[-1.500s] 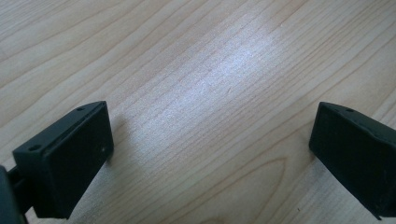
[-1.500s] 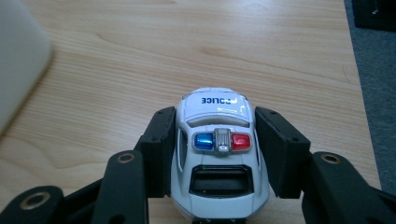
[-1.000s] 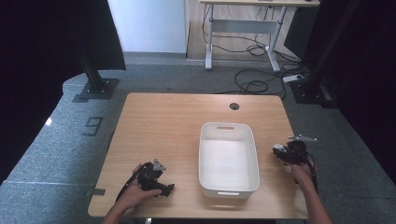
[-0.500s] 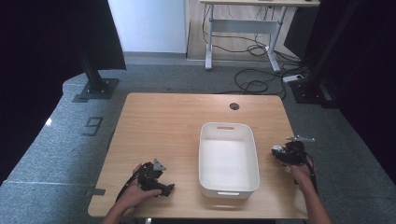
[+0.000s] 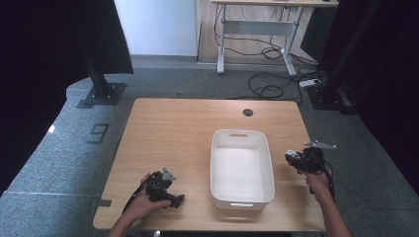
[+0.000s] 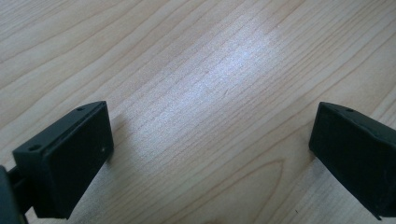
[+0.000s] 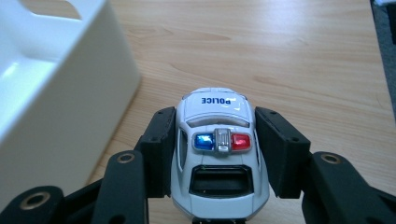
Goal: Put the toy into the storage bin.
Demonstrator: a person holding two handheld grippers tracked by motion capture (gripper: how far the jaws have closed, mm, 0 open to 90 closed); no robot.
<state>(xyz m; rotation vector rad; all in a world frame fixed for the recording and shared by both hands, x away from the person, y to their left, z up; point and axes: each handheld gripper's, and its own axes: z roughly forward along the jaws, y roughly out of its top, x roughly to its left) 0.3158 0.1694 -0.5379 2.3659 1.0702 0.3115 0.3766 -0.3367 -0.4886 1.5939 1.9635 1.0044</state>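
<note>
- The right claw (image 7: 215,154) grasps a white toy police car (image 7: 217,140); its two black pads press on the car's flanks, one on each side.
- The car bears the word POLICE on its hood and a blue and red light bar on its roof; in the right gripper view its rear faces the camera and its nose points away.
- In the high view the right claw (image 5: 296,159) sits just beside the right wall of the white bin (image 5: 242,170), over the table's right edge zone, with a person's right hand (image 5: 316,180) behind it.
- In the right gripper view the bin (image 7: 56,88) stands to the left of the car, close to it but apart; whether the car's wheels touch the table (image 7: 303,60) cannot be told.
- The bin is a white rectangular tub with a handle slot in its far wall, set lengthwise on the wooden table (image 5: 173,133).
- The left claw (image 6: 210,154) is released: its jaws stand wide apart with bare wood grain between them.
- In the high view the left claw (image 5: 170,195) lies low at the table's near left part, well apart from the bin, with the person's left hand (image 5: 141,205) on it.
</note>
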